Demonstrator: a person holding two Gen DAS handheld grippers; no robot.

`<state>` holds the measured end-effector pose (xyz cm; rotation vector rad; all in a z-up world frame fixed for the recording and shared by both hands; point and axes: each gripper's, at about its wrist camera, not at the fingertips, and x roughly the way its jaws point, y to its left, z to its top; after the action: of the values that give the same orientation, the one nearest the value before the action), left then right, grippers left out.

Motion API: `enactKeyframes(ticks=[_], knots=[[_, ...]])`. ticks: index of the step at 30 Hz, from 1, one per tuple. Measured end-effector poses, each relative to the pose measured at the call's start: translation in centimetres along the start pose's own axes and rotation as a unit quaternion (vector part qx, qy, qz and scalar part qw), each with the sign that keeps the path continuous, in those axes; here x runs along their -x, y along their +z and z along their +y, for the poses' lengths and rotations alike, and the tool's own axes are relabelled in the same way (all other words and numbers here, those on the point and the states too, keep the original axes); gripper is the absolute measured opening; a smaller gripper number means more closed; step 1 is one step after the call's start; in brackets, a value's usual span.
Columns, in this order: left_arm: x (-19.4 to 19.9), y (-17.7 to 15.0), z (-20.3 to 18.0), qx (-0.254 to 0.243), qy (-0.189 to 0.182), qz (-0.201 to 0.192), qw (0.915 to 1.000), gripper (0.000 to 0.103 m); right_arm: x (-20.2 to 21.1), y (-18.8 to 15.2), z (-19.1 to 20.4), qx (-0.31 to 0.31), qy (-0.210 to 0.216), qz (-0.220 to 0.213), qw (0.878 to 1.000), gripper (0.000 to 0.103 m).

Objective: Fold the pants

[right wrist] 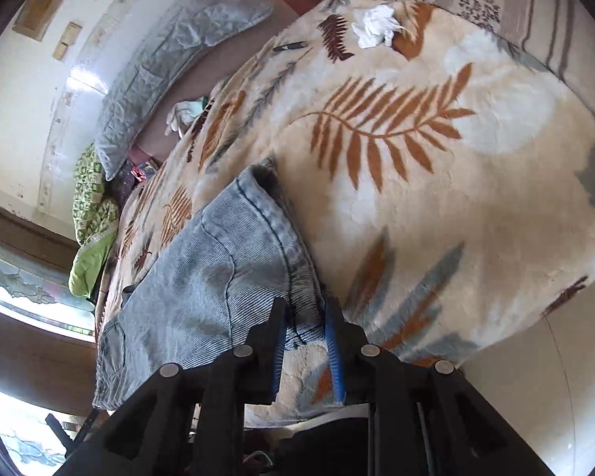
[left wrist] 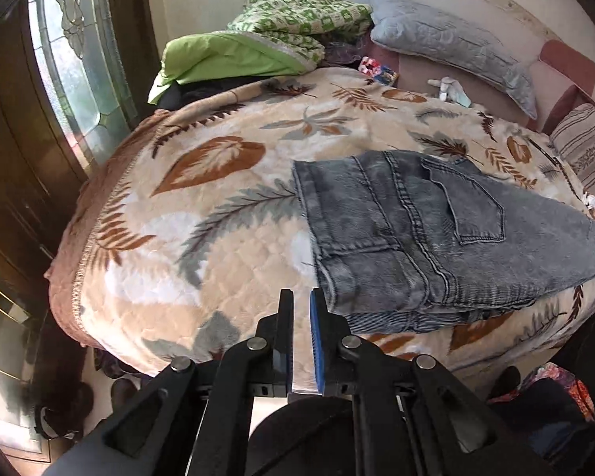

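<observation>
Grey denim pants [left wrist: 428, 230] lie folded into a thick stack on the leaf-patterned blanket [left wrist: 202, 214], back pocket facing up. My left gripper [left wrist: 301, 297] is open with a narrow gap and empty, just left of the stack's near corner. In the right wrist view the pants [right wrist: 202, 277] lie left of centre on the blanket [right wrist: 436, 198]. My right gripper [right wrist: 307, 309] is open, and the folded edge of the pants sits between its fingertips.
A green quilt [left wrist: 265, 35] and a grey pillow [left wrist: 456, 43] lie at the bed's far end. A striped cushion [left wrist: 587, 150] is at the right. White tissue [right wrist: 377, 25] and a dark pen [right wrist: 289, 46] lie on the blanket. A glass door [left wrist: 71, 71] stands left.
</observation>
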<state>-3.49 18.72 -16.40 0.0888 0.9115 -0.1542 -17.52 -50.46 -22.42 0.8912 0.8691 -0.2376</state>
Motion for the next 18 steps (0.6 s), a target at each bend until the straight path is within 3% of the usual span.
enactKeyframes(ticks=[3,5,8,9,11,13,16,18], knots=[[2.4,0.6,1.9,0.020,0.016,-0.026,0.9993,0.010,2.4,0.6,0.3,0.011,-0.025,-0.047,0.999,0.021],[3.6,1.6,2.3,0.033,0.005,-0.049,0.9982,0.011,3.3,1.3,1.2,0.021,-0.014,-0.062,0.998,0.025],[3.8,3.6,0.3,0.028,-0.034,-0.071,0.9965,0.012,3.1,2.9,3.5,0.038,-0.008,-0.067,0.997,0.052],[3.6,4.3,-0.8,0.023,-0.051,-0.077,0.9955,0.013,2.8,3.4,4.3,0.043,-0.006,-0.073,0.996,0.066],[2.7,5.8,-3.4,0.017,-0.089,-0.084,0.9924,0.019,1.6,4.7,5.6,0.049,-0.001,-0.076,0.996,0.068],[1.3,7.1,-6.2,0.014,-0.119,-0.086,0.9890,0.031,-0.5,6.2,6.2,0.042,-0.009,-0.057,0.997,0.068],[-1.9,8.5,-10.4,0.003,-0.152,-0.069,0.9859,0.035,-4.3,8.2,6.2,0.025,-0.043,-0.021,0.999,0.068],[-4.1,8.8,-12.6,-0.001,-0.165,-0.049,0.9850,0.035,-6.6,8.9,5.8,0.006,-0.042,0.009,0.999,0.068]])
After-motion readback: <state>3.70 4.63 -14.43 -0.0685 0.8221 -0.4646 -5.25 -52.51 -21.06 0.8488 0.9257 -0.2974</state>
